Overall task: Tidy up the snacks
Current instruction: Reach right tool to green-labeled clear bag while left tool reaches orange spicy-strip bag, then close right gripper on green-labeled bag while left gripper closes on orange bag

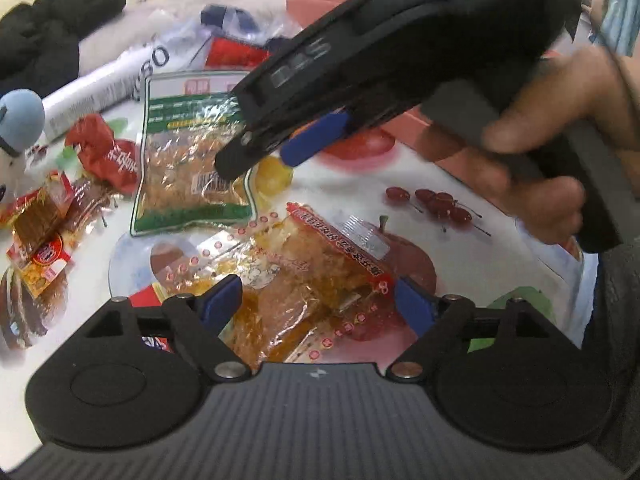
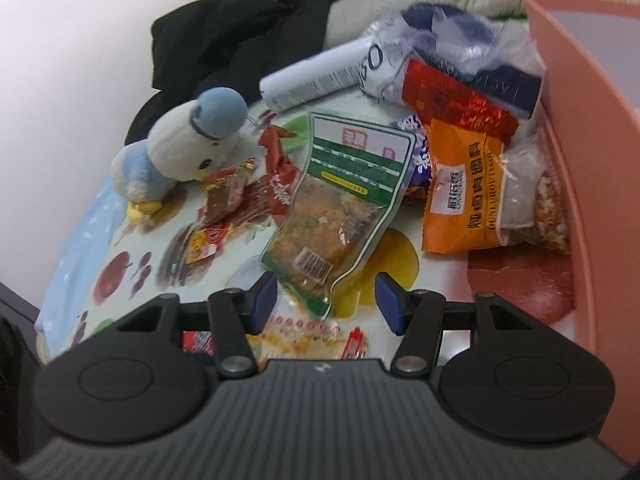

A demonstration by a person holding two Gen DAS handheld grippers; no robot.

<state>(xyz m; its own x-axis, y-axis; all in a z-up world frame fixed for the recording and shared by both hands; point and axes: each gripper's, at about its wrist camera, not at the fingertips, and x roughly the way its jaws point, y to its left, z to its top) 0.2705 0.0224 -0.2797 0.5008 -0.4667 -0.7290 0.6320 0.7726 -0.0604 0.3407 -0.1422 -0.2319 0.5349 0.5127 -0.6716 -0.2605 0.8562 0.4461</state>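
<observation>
**Both grippers spread over the snack pile, nothing held**

Surroundings: fruit-print tablecloth (image 2: 404, 256) crowded. Plush penguin (image 2: 188, 144) at the left edge; small red and brown snack packs (image 2: 228, 204) just beside it. White tube (image 2: 316, 76) lies at the back, touching a crumpled clear bag (image 2: 460, 36). Pink bin (image 2: 588, 128) stands at the right, with an orange seasoning packet (image 2: 460, 196) and a clear bag of grains (image 2: 532, 200) against its wall.

Obstruction: in the left wrist view, the right gripper (image 1: 260, 156) and the hand (image 1: 560, 136) holding it cross the upper frame, covering the top right corner of the green-bordered pouch (image 1: 192, 160).

Hard to read: pouch print is blurred. The red-edged clear snack bag (image 1: 296, 268) is partly cut off by the left gripper (image 1: 316, 304).

Task items: the pouch lies flat mid-table, long axis running front to back, barcode end nearest the right gripper (image 2: 324, 300). The snack bag lies diagonally, between the left fingers.

Grippers: left jaws parted, straddling the snack bag without clamping it. Right jaws parted, empty, above the pouch's near end.
</observation>
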